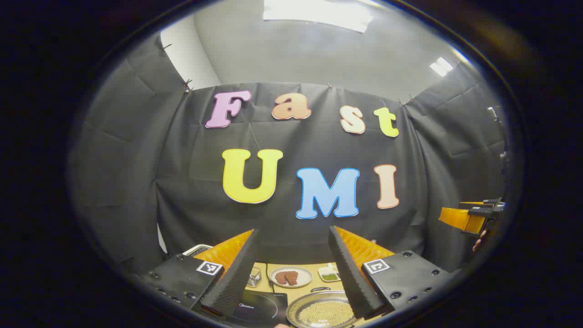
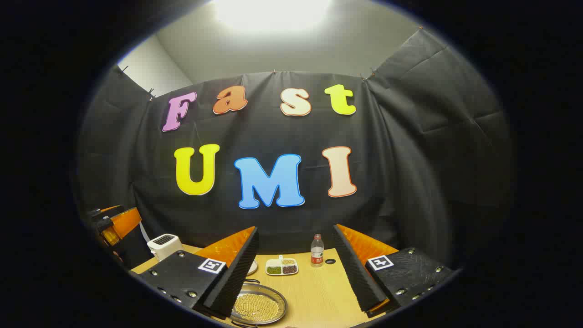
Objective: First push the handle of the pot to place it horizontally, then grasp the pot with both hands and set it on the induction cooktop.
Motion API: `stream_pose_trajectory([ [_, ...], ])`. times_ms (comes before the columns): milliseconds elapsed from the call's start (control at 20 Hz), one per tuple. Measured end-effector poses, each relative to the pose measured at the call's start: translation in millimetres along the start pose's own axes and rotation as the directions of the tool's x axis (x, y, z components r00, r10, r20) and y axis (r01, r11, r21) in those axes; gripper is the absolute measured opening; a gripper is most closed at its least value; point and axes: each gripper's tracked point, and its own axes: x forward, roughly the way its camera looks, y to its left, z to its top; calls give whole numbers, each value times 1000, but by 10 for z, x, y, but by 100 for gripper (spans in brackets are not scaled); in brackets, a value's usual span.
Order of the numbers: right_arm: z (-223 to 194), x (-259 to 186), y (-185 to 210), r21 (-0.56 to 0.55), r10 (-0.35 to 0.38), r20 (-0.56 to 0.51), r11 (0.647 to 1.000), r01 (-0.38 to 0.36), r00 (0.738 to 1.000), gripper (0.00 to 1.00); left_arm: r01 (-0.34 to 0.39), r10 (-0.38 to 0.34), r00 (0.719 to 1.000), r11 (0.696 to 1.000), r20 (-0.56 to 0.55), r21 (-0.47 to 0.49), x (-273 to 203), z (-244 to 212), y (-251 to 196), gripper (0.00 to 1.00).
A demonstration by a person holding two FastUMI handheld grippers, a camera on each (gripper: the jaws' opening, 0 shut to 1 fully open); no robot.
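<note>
tabletop [image 2: 314,291] bottle [image 2: 317,250], cooktop [image 1: 262,307] apart

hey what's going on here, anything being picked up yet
Not yet. A person holds a gripper in each hand above a light wooden table, and both the left gripper and the right gripper hang open, holding nothing. Below them sits a round shallow metal pot filled with small yellowish grains, next to a flat black induction cooktop. The pot is on the table, not on the cooktop. A plate of brown meat pieces and a clear plastic bottle stand farther back.
</note>
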Motion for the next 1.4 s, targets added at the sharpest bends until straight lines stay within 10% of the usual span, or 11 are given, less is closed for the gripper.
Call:
stream_pose_trajectory([
  [600, -111, 77, 109, -46, -33, -18, 998, 32, 999, 97, 33, -34, 999, 999, -28, -23, 160, -133, 166, 97],
  [1250, -887, 125, 303, -19, 100, -213, 994, -107, 972, 97, 21, -21, 1000, 1000, -20, -12, 2, -224, 5, 99],
  [1400, -1153, 74, 408, -22, 126, -295, 990, -139, 947, 74, -5, 5, 999, 1000, -34, -1, -84, -292, 75, 99],
])
